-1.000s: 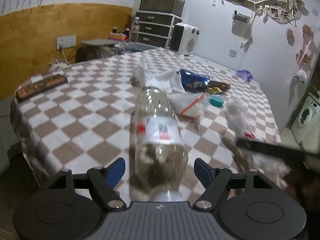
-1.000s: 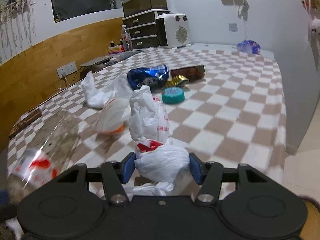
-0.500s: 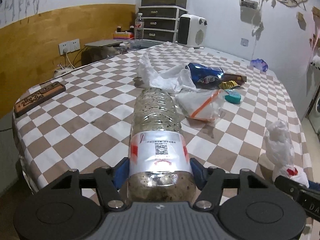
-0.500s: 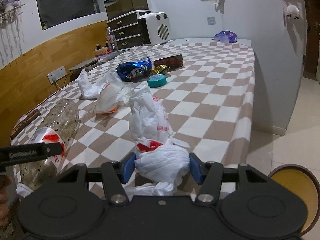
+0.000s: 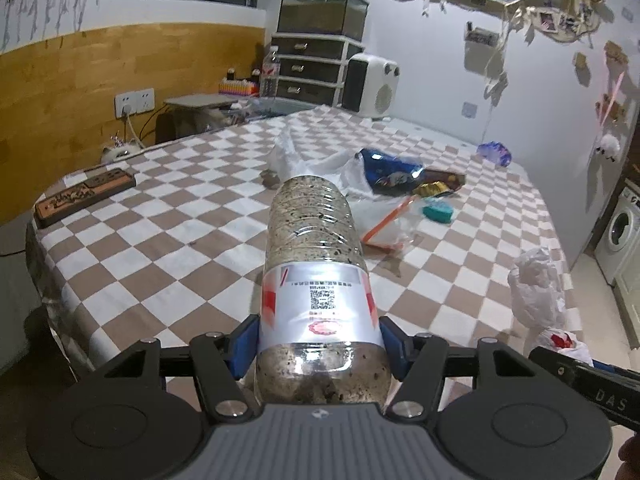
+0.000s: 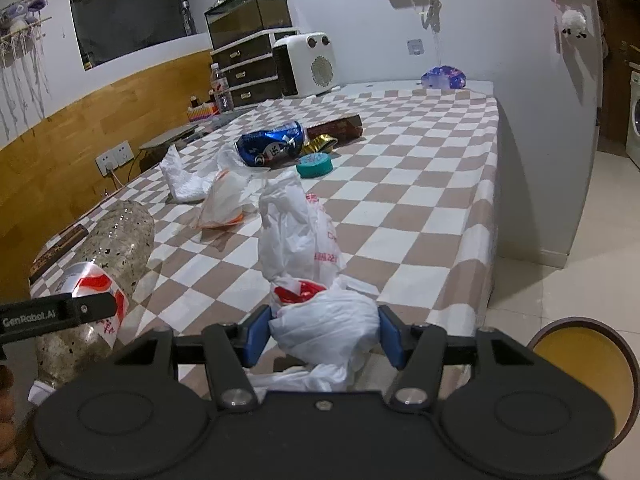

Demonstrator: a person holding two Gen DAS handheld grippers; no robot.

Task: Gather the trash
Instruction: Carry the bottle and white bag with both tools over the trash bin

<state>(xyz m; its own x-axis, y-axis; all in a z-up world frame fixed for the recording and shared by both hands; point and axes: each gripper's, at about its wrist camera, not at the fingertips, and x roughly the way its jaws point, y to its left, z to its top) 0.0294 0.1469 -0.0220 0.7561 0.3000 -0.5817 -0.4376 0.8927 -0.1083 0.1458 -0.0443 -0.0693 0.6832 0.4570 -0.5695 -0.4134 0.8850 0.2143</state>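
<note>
Left wrist: left tool [image 5: 318, 338] was wide around the plastic bottle [image 5: 316, 280], now clamped on its label, lower centre, over the checkered bench [image 5: 160, 236]. Right wrist: right tool [image 6: 322, 334] unchanged, pads pinching the white plastic bag [image 6: 316, 292], bottom centre; view shifted sideways.

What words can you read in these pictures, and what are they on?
"GenRobot.AI": side of the left gripper.
"DAS": side of the right gripper, rest cut off.
Plastic bottle label: QR code, print too small.
White plastic bag: red print, unreadable.
Blue can: lettering blurred.
</note>
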